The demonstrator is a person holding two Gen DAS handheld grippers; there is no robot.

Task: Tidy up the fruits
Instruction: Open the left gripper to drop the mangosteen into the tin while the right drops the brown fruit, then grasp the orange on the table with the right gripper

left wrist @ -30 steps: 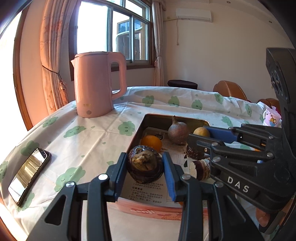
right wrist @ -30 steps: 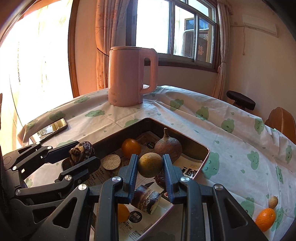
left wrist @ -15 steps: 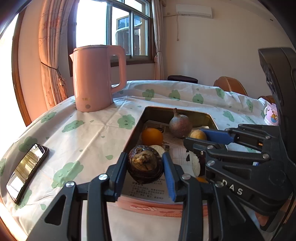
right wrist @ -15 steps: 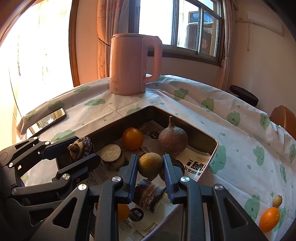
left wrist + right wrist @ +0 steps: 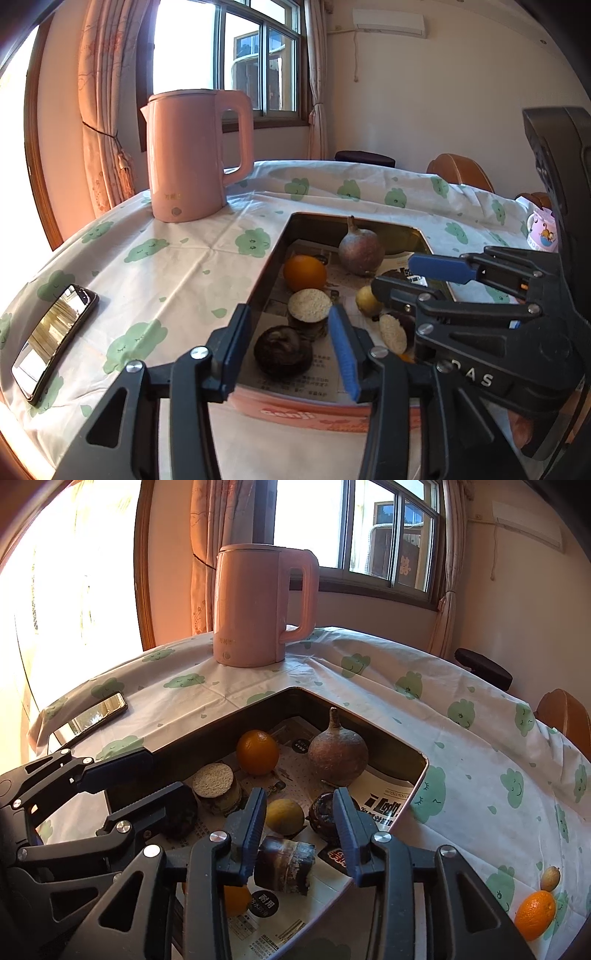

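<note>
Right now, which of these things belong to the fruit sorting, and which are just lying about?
Job: tray, orange, yellow fruit, dark fruit, loose orange, left gripper, right gripper.
Lying about: kettle, phone, cup.

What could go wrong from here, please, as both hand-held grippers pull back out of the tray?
1. The left hand-held gripper is open around the dark fruit on the tray's paper; pulling back crookedly could nudge it.
2. The right hand-held gripper straddles the yellow fruit close to the left one; the two could collide.
3. Outside the tray, a small orange lies near the table edge and might roll off if the cloth is tugged.
</note>
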